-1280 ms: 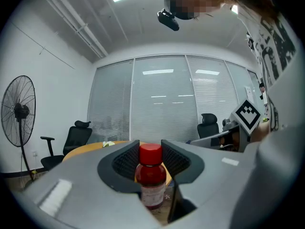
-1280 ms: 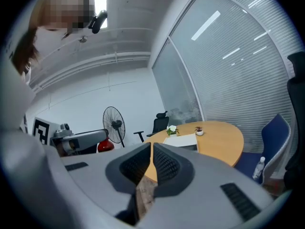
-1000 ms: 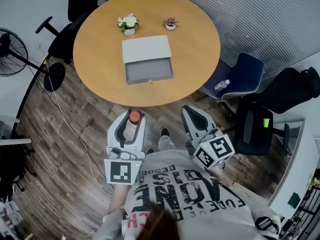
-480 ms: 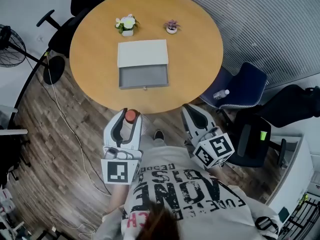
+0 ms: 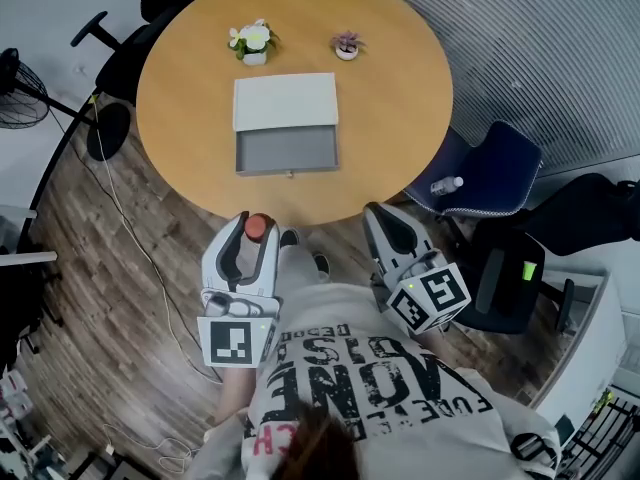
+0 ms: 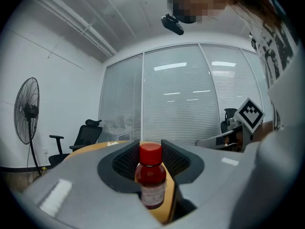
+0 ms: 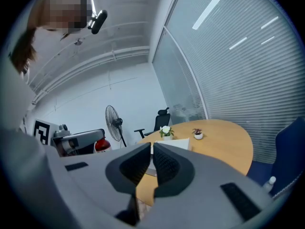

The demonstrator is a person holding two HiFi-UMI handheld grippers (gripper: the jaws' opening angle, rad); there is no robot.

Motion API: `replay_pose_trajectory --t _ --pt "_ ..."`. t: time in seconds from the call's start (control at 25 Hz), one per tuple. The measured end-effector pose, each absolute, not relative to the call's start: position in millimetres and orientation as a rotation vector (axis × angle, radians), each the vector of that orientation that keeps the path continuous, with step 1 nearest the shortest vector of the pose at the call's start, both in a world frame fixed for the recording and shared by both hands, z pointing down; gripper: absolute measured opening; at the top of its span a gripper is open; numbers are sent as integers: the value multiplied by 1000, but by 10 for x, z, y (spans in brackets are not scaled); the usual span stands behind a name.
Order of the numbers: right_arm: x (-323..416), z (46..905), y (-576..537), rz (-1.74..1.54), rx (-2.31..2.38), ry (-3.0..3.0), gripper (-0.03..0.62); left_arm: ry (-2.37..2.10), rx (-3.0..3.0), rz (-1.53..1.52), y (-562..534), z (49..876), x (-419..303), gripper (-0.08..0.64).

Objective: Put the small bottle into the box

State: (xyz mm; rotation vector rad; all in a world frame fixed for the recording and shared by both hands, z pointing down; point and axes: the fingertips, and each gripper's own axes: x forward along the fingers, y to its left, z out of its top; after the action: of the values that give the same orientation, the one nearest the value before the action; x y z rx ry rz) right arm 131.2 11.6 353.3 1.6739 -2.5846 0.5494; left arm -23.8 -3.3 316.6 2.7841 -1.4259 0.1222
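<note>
The small bottle [image 6: 151, 178], red-capped and dark red with a pale label, stands upright, clamped in the left gripper [image 5: 250, 240]. The right gripper [image 7: 151, 162] is pinched closed, empty.

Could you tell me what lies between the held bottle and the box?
Only a bare strip of table separates bottle from box; the head view shows it.

Left gripper [image 5: 255, 236] around the small bottle [image 6: 151, 178]; right gripper [image 7: 152, 163] closed.
</note>
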Motion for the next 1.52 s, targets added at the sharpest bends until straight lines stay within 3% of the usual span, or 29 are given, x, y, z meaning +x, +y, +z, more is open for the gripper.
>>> replay_pose_trajectory --t 0.8,1.52 --pt "1025 3419 -1058 545 1809 -2495 21 -1243 2859 95 -1376 3068 -461 149" --pt "883 3568 -1479 573 1886 -2414 21 -1139 2838 162 -1789 3336 -663 149"
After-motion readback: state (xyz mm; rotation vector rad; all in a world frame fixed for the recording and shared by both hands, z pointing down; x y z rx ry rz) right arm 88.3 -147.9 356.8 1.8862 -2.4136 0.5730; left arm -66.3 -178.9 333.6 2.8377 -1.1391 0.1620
